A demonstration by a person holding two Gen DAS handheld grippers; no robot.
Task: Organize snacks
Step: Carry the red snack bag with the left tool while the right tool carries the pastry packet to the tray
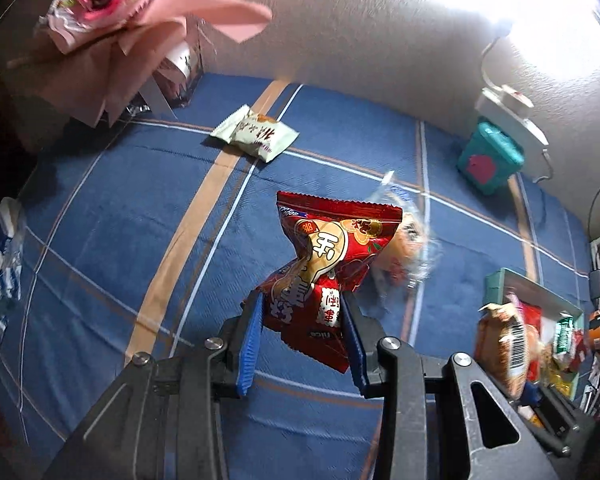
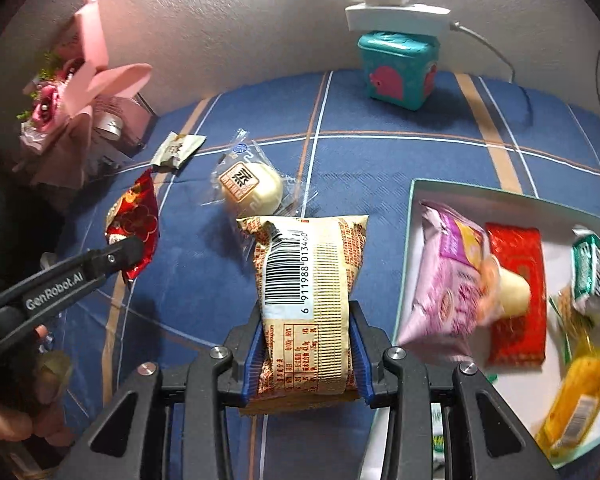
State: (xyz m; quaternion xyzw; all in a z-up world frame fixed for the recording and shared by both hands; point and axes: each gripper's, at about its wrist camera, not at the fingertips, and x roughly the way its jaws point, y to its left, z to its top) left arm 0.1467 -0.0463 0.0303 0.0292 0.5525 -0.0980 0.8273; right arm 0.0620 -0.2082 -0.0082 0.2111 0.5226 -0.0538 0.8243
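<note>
Left gripper (image 1: 303, 334) is pinching one crinkly red foil snack packet (image 1: 329, 264) mid-frame. Right gripper (image 2: 306, 350) is clamped on one beige barcode-printed snack bag (image 2: 308, 288). Two loose wrapped snacks up top, and the white tray (image 2: 414, 216) at right holds roughly five.

The red snack packet (image 1: 324, 264) is crumpled at its waist and lifted clear of the blue plaid cloth (image 1: 120, 240), up-left of the white tray (image 2: 414, 240). The beige barcoded packet (image 2: 306, 304) stands lengthwise, barcode up, just left of that tray. A clear-wrapped round bun (image 2: 252, 186) and a pale small packet (image 2: 178, 150) lie further left on the cloth (both flat). Inside the tray: a pink bag (image 2: 446, 280), a red bar (image 2: 518, 292), a green-white packet (image 2: 590, 272) and a yellow one (image 2: 576, 392)
</note>
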